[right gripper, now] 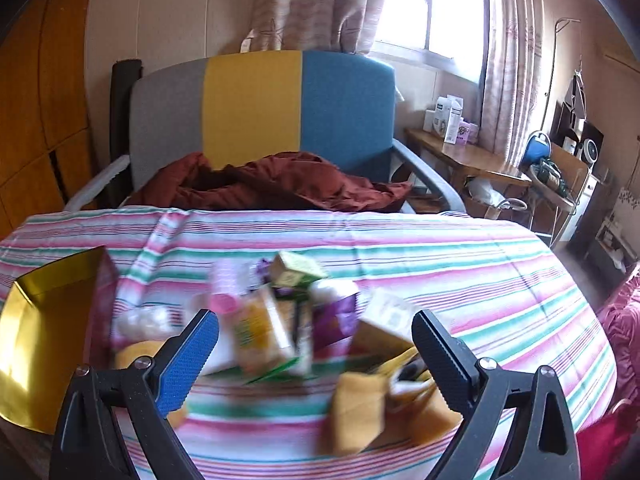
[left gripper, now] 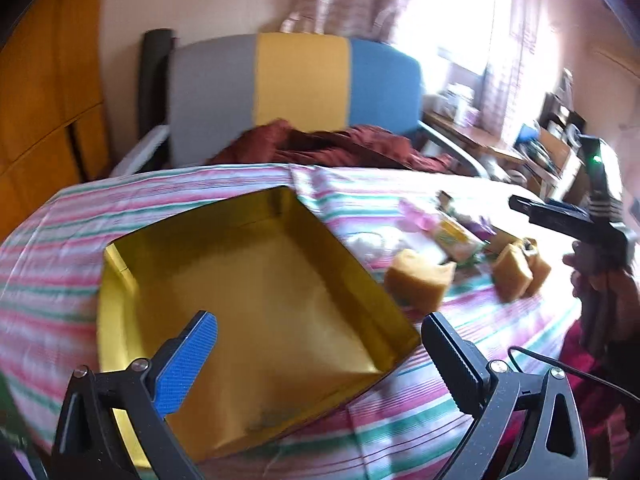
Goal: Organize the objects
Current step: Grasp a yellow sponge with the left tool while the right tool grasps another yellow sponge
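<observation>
Left tool hangs wide, holding nothing, over the gold box; right tool gapes wide above the blurred pile of packets, box at its nine o'clock on the counter

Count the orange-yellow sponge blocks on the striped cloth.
3 in the left wrist view: one sponge block nearest the gold box, two touching further right. Blur and clutter may hide more.

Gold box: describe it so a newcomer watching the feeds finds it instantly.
Start at the striped tablecloth in front of the grey, yellow and blue chair. The gold box sits at its left end, apart from the small clutter. It alone is large, open-topped and shiny gold inside, with nothing in it.
</observation>
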Tool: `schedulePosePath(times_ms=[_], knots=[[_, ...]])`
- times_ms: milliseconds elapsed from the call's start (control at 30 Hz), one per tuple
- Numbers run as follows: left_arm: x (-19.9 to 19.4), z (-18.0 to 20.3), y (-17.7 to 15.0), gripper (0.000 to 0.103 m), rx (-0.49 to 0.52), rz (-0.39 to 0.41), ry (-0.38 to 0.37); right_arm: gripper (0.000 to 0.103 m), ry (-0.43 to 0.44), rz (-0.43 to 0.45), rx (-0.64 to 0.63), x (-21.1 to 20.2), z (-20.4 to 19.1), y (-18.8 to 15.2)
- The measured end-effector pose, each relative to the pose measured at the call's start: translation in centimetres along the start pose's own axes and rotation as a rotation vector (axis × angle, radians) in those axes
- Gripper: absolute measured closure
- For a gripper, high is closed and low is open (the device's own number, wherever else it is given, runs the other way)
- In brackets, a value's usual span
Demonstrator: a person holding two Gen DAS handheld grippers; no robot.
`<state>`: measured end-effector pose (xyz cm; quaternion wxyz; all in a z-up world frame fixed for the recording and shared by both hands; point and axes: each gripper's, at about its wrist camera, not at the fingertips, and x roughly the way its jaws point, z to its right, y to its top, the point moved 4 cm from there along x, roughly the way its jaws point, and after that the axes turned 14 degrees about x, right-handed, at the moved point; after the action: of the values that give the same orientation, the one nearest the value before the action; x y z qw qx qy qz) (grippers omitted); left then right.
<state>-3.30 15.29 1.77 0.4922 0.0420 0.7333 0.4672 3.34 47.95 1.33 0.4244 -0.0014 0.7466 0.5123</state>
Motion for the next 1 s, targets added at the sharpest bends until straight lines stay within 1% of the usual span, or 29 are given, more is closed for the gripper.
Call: schedulePosePath(times_ms=[133, 200, 267, 300, 367, 500, 533, 667, 833, 900, 933, 967, 1000], knots=[[2.2, 2.3, 2.1, 0.0, 0.064, -0.021, -0.075, 0.004, 0.008, -0.033, 0.064, 1.7, 2.7, 0.2], [3.3, 3.2, 2.9, 0.0, 0.079, -0.043, -0.109, 0.004, 0.022, -0.066, 0.132, 2.6, 4.0, 0.2], [4.5, 4.5, 3.8, 0.0, 0.126, -0.059, -0.118, 0.004, 0.043, -0.093, 0.197, 3.0, 4.8, 0.2], [5.0, 5.1, 4.2, 0.0, 0.152, -0.061, -0.12, 0.004, 0.05, -0.095, 0.209, 2.9, 5.0, 0.3], [6.2, 6.6, 5.0, 0.0, 0.209, -0.082, -0.141, 0.004, 0.056, -0.084, 0.221, 2.5, 5.3, 0.5], [9.3, 8.6, 5.9, 0.0, 0.336, -0.125, -0.119, 0.004, 0.084, -0.063, 0.277, 1.8, 6.4, 1.0], [10.5, 9.0, 5.9, 0.0, 0.359, -0.151, -0.135, 0.004, 0.091, -0.055, 0.299, 1.5, 6.9, 1.1], [13.9, 9.5, 6.0, 0.0, 0.352, -0.239, -0.189, 0.004, 0.109, -0.059, 0.409, 1.5, 9.1, 1.5], [16.7, 10.3, 5.8, 0.001, 0.387, -0.284, -0.181, 0.004, 0.119, -0.062, 0.489, 1.5, 11.0, 1.7], [17.3, 10.5, 5.6, 0.01, 0.387, -0.3, -0.198, 0.004, 0.114, -0.063, 0.514, 1.6, 11.6, 1.7], [17.6, 10.8, 5.3, 0.028, 0.387, -0.312, -0.216, 0.004, 0.116, -0.069, 0.527, 1.7, 11.8, 1.7], [17.8, 11.0, 5.2, 0.029, 0.383, -0.321, -0.229, 0.004, 0.123, -0.082, 0.545, 1.9, 12.1, 1.6], [17.9, 11.0, 5.2, 0.029, 0.382, -0.312, -0.22, 0.004, 0.124, -0.094, 0.559, 2.1, 12.3, 1.5]])
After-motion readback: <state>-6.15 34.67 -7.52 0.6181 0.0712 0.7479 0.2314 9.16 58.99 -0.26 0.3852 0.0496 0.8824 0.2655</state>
